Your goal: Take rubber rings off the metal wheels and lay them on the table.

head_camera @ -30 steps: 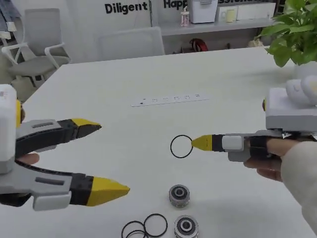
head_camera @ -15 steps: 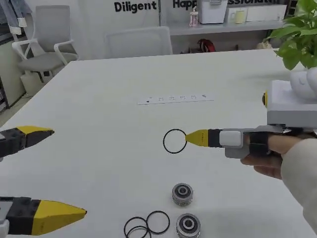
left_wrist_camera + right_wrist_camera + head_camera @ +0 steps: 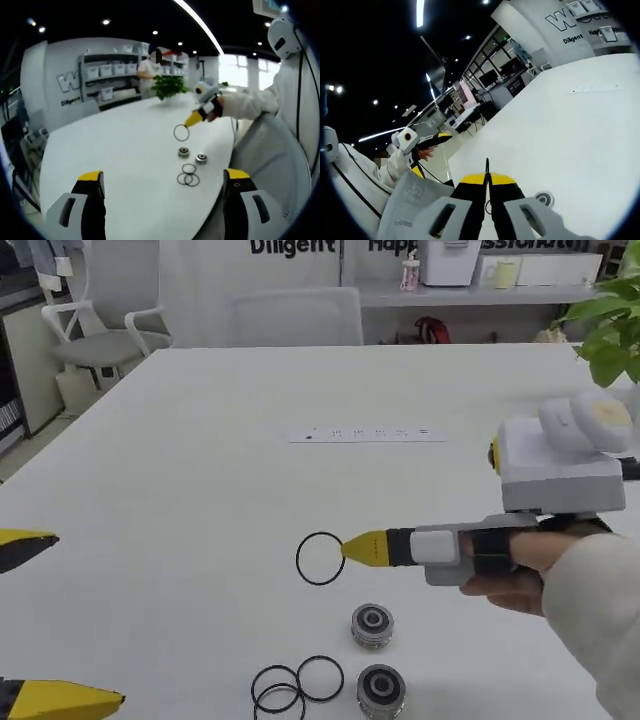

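Right gripper (image 3: 350, 548) jaws are pinched shut on a rubber ring (image 3: 298, 558), which hangs off the tips to the left, above the counter (image 3: 200, 460). The laid rings (image 3: 295, 685) sit nearer, just left of the two metal wheels (image 3: 372, 625). The right gripper's level and pointing left. Left gripper (image 3: 90, 619) is wide open off to the left, so right's way closer.

Bright, even overhead lighting; faint soft shadows under the metal wheels (image 3: 372, 626). The ceiling light strip (image 3: 200, 26) glares; both gripper views bow at the edges.

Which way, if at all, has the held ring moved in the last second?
Yes: the right gripper carried the ring leftward, judged against the upper wheel.
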